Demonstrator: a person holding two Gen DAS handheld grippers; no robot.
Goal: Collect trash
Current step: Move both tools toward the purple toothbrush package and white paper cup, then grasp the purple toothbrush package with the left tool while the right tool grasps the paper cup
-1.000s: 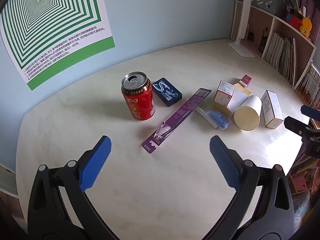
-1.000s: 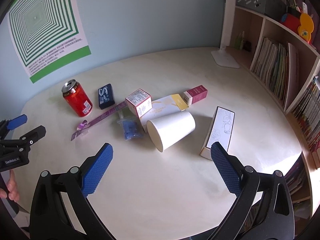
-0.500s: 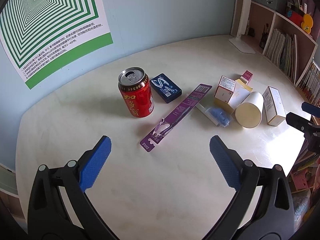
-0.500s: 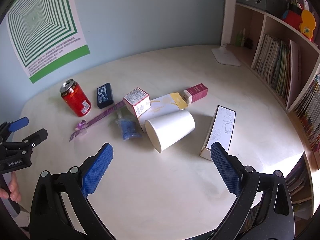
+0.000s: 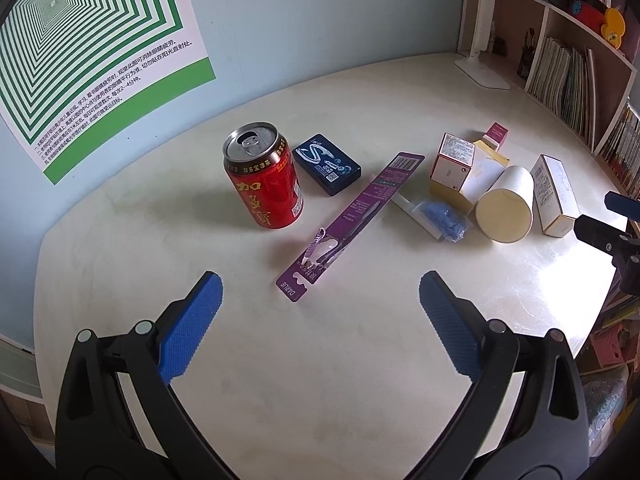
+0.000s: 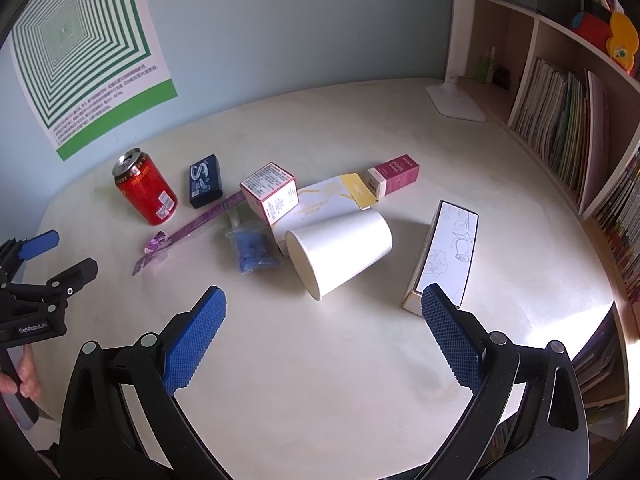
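Note:
Trash lies on a cream table. A red can stands upright, with a dark blue packet beside it. A purple toothbrush card, a blue wad in clear wrap, a tipped white paper cup and several small boxes lie to the right. My left gripper is open and empty, just short of the purple card. My right gripper is open and empty, in front of the cup and a tall rose-print box.
A bookshelf with books lines the right side. A white lamp base stands at the back right. A green-striped poster hangs on the blue wall. The left gripper also shows in the right wrist view.
Both grippers have crept forward and slightly lower toward the trash. The can and card sit closer in the left wrist view. Nothing was taken hold of.

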